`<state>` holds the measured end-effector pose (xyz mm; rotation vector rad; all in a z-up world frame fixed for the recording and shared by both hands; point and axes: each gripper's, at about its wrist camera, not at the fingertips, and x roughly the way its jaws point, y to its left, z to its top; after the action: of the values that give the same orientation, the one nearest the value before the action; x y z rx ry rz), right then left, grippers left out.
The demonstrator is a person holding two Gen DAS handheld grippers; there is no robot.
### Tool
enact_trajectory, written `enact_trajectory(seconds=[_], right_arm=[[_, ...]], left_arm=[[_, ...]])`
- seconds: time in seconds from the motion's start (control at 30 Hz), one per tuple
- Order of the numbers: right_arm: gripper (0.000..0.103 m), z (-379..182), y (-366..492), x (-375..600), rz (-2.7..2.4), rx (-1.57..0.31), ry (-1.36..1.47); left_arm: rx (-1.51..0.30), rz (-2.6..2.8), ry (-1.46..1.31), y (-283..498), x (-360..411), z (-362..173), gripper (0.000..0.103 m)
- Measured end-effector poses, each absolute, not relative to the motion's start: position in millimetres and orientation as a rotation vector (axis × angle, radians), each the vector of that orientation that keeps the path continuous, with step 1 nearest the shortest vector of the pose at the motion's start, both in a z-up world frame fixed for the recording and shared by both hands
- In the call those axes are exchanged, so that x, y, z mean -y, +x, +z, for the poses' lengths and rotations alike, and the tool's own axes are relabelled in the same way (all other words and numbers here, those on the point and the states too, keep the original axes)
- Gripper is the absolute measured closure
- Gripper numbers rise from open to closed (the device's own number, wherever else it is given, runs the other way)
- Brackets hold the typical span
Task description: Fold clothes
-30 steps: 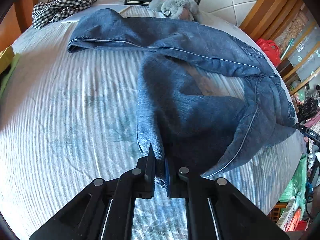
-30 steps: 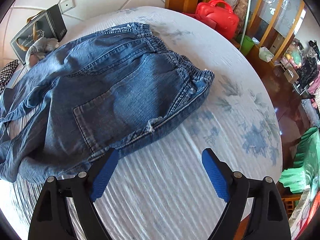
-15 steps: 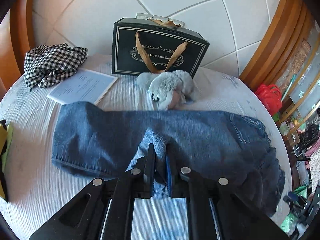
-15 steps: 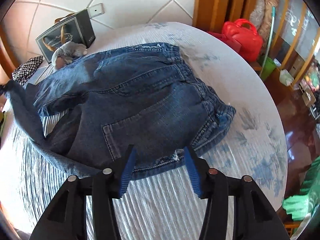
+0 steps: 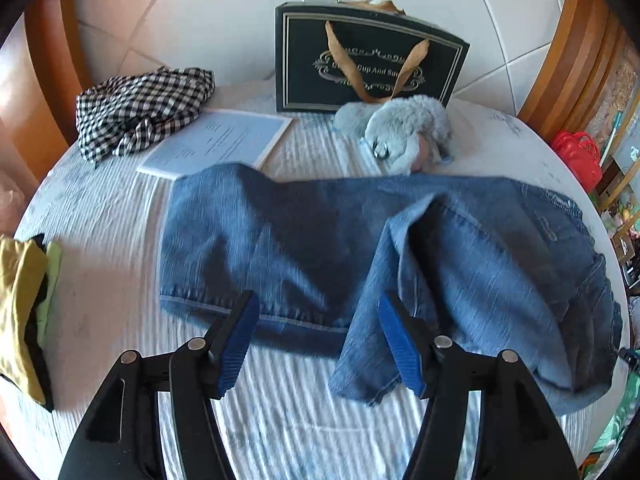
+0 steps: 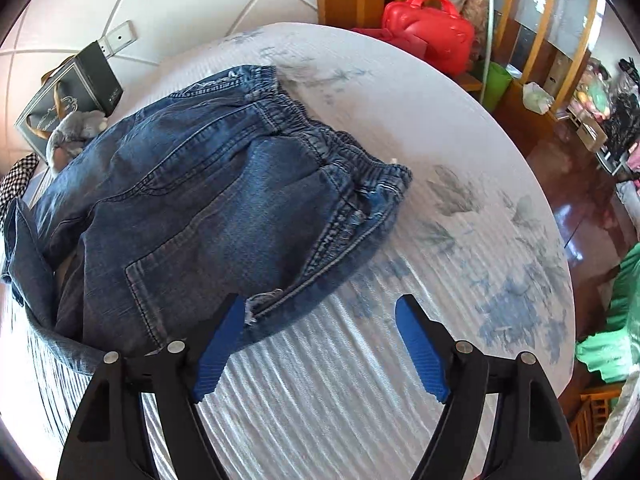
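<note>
Left wrist view showed jeans half folded on the bed, one leg crooked at four o'clock; left tool and right tool were released, more folding remained.

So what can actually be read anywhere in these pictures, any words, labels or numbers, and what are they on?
"Cup And Sau": gold lettering on the black gift bag, partly hidden by its ribbon handle; the first word and the ending cannot be read.
Printed sheet of paper beside the jeans: lines of text, too small to read.
Nothing readable on the jeans, the grippers or elsewhere.
</note>
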<state>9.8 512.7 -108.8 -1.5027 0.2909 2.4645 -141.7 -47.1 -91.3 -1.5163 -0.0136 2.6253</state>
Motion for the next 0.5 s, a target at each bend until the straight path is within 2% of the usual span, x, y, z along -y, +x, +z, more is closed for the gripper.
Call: enact_trajectory(seconds=[0.2, 0.27, 0.33, 0.43, 0.47, 0.5], right_arm=[[0.025, -103, 18, -532, 2.432, -0.338, -1.453], [0.021, -102, 19, -539, 2.422, -0.355, -1.443], [0.012, -101, 19, -547, 2.422, -0.386, -1.433], [0.01, -101, 15, -559, 2.428, -0.464, -1.419], [0.01, -103, 12, -562, 2.427, -0.483, -1.417], [0.01, -104, 9, -565, 2.425, -0.499, -1.416]], left_arm=[[0.073, 2.548, -1.51, -120, 16, -121, 0.04], [0.061, 2.546, -1.504, -125, -1, -126, 0.04], [0.058, 2.545, -1.515, -133, -15, -132, 0.04], [0.084, 2.569, -1.547, -150, -25, -142, 0.04], [0.102, 2.58, -1.548, -155, -25, -144, 0.058], [0.123, 2.583, -1.57, -160, -23, -146, 0.091]])
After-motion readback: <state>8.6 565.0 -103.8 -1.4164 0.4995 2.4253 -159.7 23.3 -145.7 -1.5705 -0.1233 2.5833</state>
